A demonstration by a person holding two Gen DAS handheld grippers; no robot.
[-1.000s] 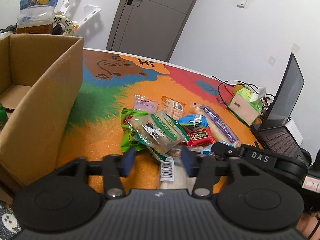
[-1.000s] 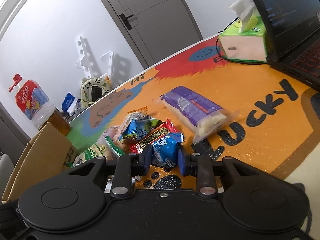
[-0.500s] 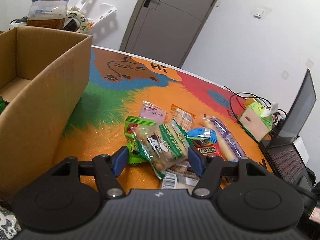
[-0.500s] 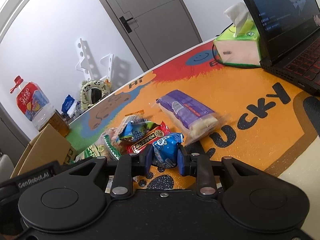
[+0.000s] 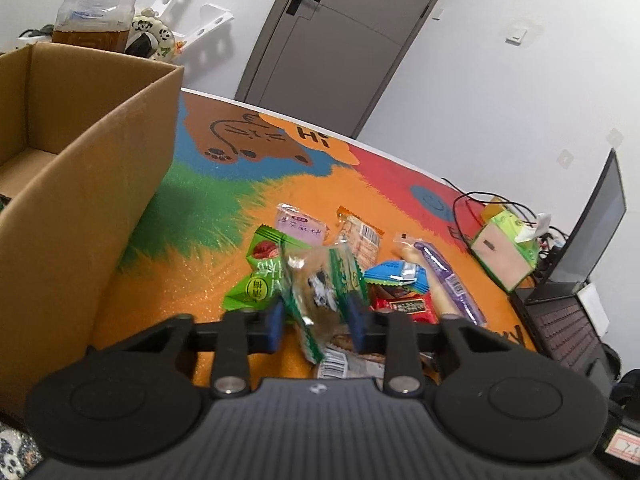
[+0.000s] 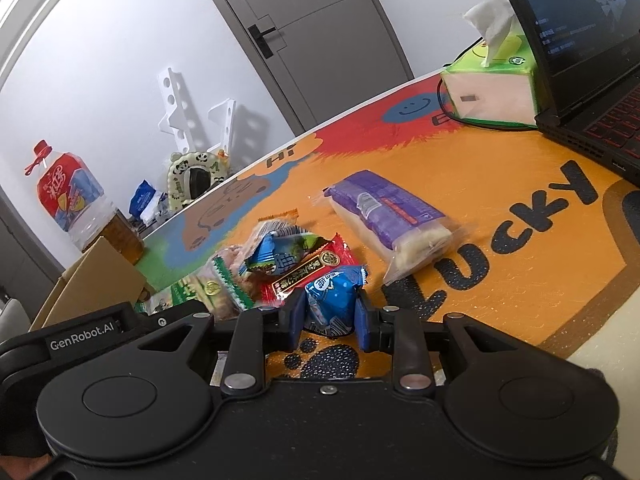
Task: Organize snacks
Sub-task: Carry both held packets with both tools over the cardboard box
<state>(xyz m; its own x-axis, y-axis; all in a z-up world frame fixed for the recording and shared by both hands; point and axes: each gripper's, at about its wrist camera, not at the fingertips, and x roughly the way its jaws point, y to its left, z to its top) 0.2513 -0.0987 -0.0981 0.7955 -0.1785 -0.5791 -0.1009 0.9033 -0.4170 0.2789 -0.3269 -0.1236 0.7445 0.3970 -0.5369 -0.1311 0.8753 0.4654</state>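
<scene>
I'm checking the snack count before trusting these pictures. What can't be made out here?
- Inside of the cardboard box, left wrist view: its near wall and the picture's edge hide most of the floor.
- Snack with a barcode, left wrist view: lies under the left tongs; only a strip shows.
- Green-and-clear packet, left wrist view: blurred, print unreadable.
- Pile's left end, right wrist view: the other tool's body covers it.

Cardboard box (image 5: 80,184) cut off left; clear-green pkt (image 5: 320,284) blurred.
</scene>
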